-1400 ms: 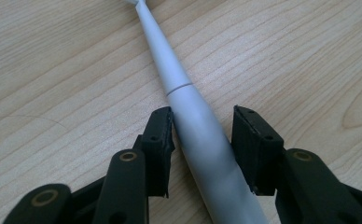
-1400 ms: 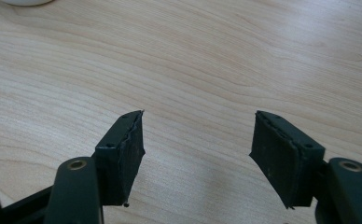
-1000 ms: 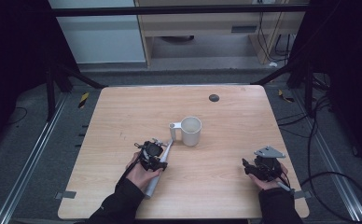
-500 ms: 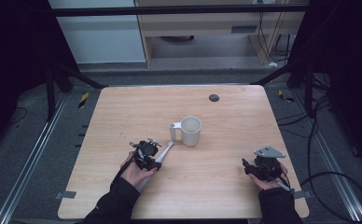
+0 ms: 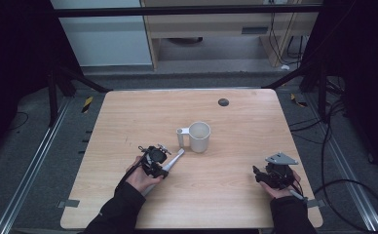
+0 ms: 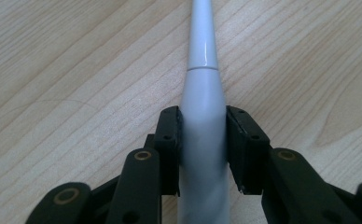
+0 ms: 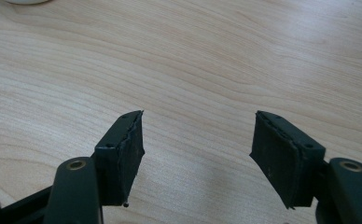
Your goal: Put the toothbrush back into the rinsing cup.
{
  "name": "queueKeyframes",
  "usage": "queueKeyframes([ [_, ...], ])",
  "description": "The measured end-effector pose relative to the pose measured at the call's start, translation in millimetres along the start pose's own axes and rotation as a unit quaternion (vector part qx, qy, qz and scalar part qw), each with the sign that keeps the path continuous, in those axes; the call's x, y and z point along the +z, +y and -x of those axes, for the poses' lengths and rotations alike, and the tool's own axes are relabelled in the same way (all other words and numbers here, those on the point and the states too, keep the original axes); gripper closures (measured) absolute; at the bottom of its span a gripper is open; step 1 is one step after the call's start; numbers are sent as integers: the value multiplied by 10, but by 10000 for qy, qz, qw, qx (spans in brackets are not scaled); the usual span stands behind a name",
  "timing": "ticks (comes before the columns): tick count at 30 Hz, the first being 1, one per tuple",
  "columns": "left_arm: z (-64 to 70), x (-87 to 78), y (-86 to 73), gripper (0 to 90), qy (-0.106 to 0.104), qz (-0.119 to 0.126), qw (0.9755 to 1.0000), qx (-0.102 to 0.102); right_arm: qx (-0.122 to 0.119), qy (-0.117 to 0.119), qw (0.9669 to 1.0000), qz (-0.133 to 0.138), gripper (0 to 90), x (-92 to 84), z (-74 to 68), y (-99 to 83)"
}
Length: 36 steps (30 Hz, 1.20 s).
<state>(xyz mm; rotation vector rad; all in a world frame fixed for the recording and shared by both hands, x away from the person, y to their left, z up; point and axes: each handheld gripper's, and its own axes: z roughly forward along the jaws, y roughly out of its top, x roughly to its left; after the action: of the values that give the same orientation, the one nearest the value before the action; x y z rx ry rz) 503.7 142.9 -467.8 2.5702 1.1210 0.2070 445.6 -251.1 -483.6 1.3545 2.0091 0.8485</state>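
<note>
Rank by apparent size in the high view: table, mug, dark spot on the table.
1. Table
2. Mug
3. Dark spot

A pale grey, tapered tool handle [image 6: 202, 116], possibly a toothbrush, is laid flat on the wooden table, pointing toward the mug.

No readable text, label, brand, number or sign anywhere.
</note>
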Motion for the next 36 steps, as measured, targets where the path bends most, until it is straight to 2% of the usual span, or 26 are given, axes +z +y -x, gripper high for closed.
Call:
queueKeyframes([
  [4,-15,-32,-9,664,-100,8,9999,62,16,6,10000,-1,339,1,2,-1],
  [12,-46,-220,-43,665,-188,199,9996,111,34,6,10000,-1,339,0,6,-2],
  [18,-83,-420,-50,665,-234,462,9986,88,23,1,10000,-1,338,0,8,-3],
  [23,-115,-593,-25,665,-254,819,9963,58,33,1,10000,17,339,-4,8,-2],
  [28,-121,-775,20,665,-244,1333,9908,60,23,2,10000,22,339,-6,14,-2],
  [31,-110,-871,55,665,-208,1627,9864,29,29,7,10000,28,339,-5,13,-3],
  [36,-97,-1034,154,665,-87,2155,9764,73,35,14,10000,30,339,-4,8,-1],
])
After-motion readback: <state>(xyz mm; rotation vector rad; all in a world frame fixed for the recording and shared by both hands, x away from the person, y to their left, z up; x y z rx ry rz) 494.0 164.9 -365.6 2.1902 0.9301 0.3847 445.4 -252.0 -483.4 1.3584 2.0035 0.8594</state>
